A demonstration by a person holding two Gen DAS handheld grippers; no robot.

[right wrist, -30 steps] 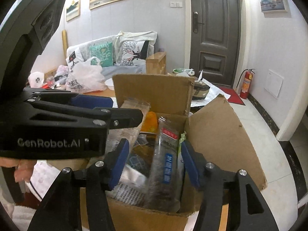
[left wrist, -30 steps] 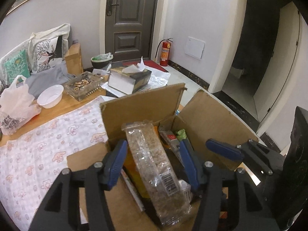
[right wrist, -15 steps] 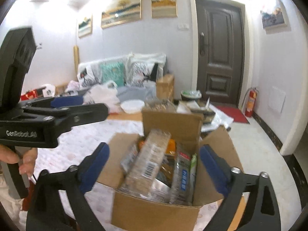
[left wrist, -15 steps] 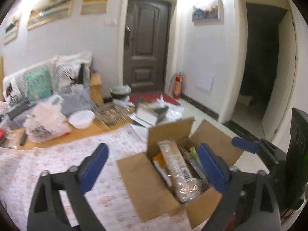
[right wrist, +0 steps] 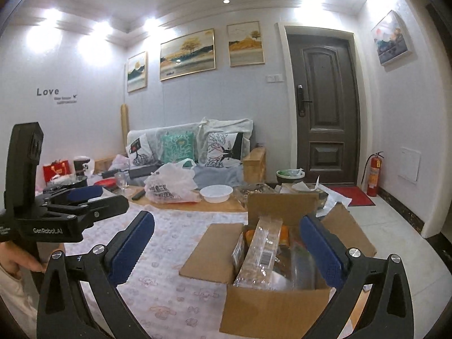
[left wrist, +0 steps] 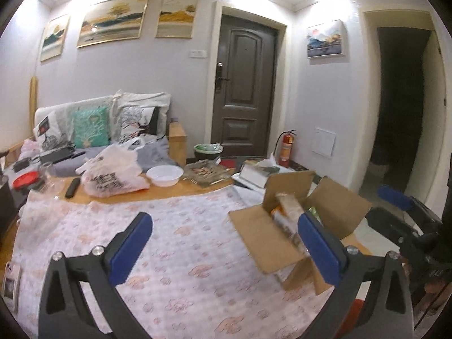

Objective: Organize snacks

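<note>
A living room is seen from two handheld grippers raised above a table covered with a white cloth printed with pink cartoon figures (left wrist: 180,240).

In the left wrist view, the left gripper (left wrist: 226,240) is held over the cloth with its blue-padded fingers (left wrist: 130,243) spread wide apart and nothing between them. An open cardboard box (left wrist: 265,243) is seen at the right edge of the table, its flaps folded outward. Snack packets (left wrist: 285,212) are stood inside it, partly hidden behind the right finger of this gripper; they are blurred here.

In the right wrist view, the right gripper (right wrist: 227,247) is likewise held with its fingers (right wrist: 132,248) wide apart and empty. The same box (right wrist: 271,310) is seen low and right of centre. A long clear packet with a barcode label (right wrist: 260,257) is leaned upright in the box, with an orange packet (right wrist: 284,234) behind it and more clear wrappers beside it. The left gripper (right wrist: 84,200) is seen at the left side of this view, gripped by a hand (right wrist: 14,257) at the frame edge.

Beyond the cloth, on bare wood, a white plastic bag with dark print (right wrist: 169,186), a white bowl (right wrist: 216,193) and a black remote (left wrist: 73,188) are laid out. A sofa with cushions (right wrist: 178,148) is placed against the back wall, a dark door (right wrist: 325,107) is set to the right, and a red fire extinguisher (right wrist: 374,173) is stood beside it.
</note>
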